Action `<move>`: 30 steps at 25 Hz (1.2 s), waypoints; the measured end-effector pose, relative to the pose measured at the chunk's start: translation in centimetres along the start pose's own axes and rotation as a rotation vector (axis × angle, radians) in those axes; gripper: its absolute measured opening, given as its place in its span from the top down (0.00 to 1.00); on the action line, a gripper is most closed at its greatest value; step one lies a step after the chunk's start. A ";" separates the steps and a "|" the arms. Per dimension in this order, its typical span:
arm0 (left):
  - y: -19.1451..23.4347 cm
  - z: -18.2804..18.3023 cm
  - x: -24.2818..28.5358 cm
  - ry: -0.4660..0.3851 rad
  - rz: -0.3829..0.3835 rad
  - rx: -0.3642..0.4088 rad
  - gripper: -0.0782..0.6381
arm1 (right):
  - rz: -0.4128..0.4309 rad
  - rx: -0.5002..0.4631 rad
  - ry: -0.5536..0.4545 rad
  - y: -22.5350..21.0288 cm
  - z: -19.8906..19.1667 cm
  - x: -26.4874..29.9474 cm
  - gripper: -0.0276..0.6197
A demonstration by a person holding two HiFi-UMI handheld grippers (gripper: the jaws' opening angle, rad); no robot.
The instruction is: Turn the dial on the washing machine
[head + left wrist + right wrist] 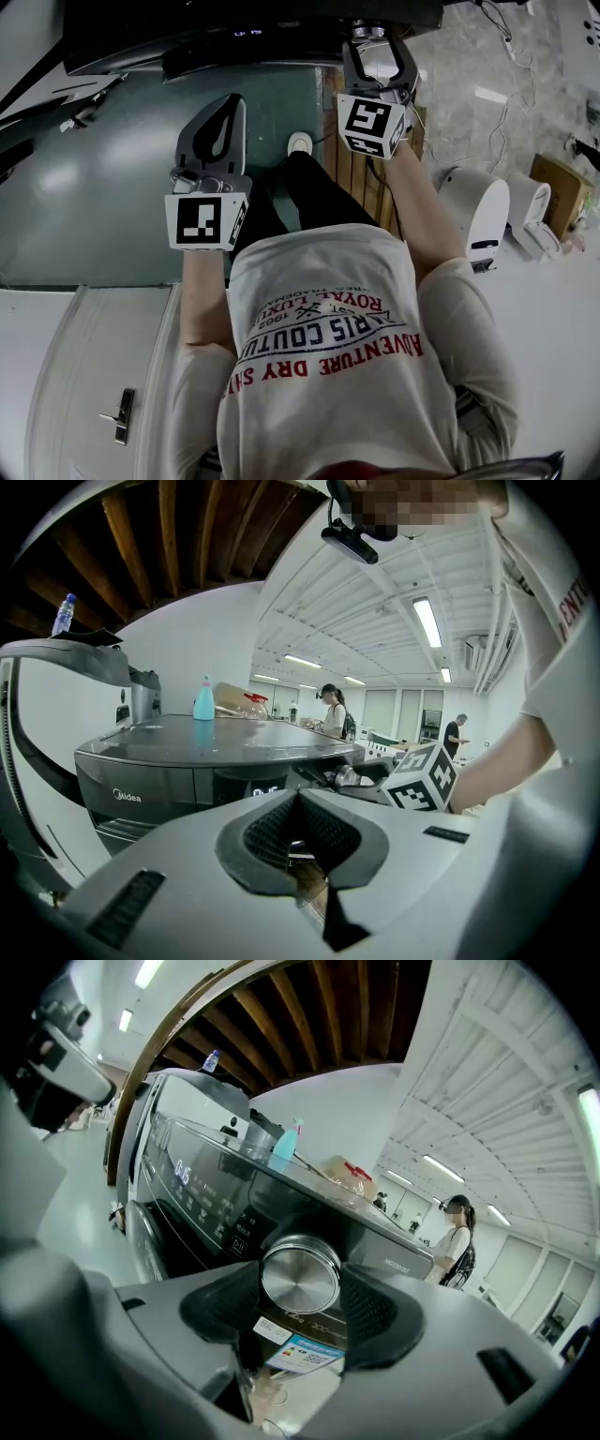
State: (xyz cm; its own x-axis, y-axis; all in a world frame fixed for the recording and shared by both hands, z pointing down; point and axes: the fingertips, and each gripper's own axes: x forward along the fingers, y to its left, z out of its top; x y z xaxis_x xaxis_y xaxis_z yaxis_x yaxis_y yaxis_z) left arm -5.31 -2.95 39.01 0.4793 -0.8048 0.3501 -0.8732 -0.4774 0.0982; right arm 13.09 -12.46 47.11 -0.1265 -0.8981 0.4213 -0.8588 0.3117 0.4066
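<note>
1. Left gripper (228, 103): we hold its jaws closed together, empty, short of the washing machine (187, 28).
2. Right gripper (376, 39): jaws clamped on the dial (300, 1276) on the washing machine's front panel.

The person wears a white T-shirt (328, 281) with red and dark lettering (it reads upside down) and black trousers (314, 192). The left hand-held gripper (225, 112), at 10 o'clock, and the right hand-held gripper (377, 37), at 1 o'clock, are grey with black-and-white marker cubes (206, 220).
</note>
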 end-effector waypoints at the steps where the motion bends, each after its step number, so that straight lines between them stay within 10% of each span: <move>1: 0.0 0.1 0.0 -0.002 -0.001 0.003 0.87 | 0.008 0.033 0.001 -0.1 0.0 0.0 0.52; 7: -0.6 0.5 0.2 -0.006 -0.014 0.024 0.87 | 0.067 0.278 0.016 -0.9 -0.3 0.0 0.52; 14: -1.0 0.2 0.3 0.017 -0.029 0.019 0.87 | 0.113 0.346 0.000 -1.0 -0.5 0.0 0.52; 30: -1.2 -1.1 0.3 0.039 -0.032 0.013 0.87 | -0.004 -0.209 -0.090 0.4 0.4 0.0 0.51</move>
State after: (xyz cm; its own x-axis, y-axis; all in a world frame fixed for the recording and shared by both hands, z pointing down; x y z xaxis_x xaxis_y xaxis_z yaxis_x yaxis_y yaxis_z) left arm -4.20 -2.29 40.00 0.5033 -0.7745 0.3831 -0.8560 -0.5076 0.0982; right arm 12.53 -12.42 46.90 -0.1754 -0.9204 0.3494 -0.7388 0.3576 0.5713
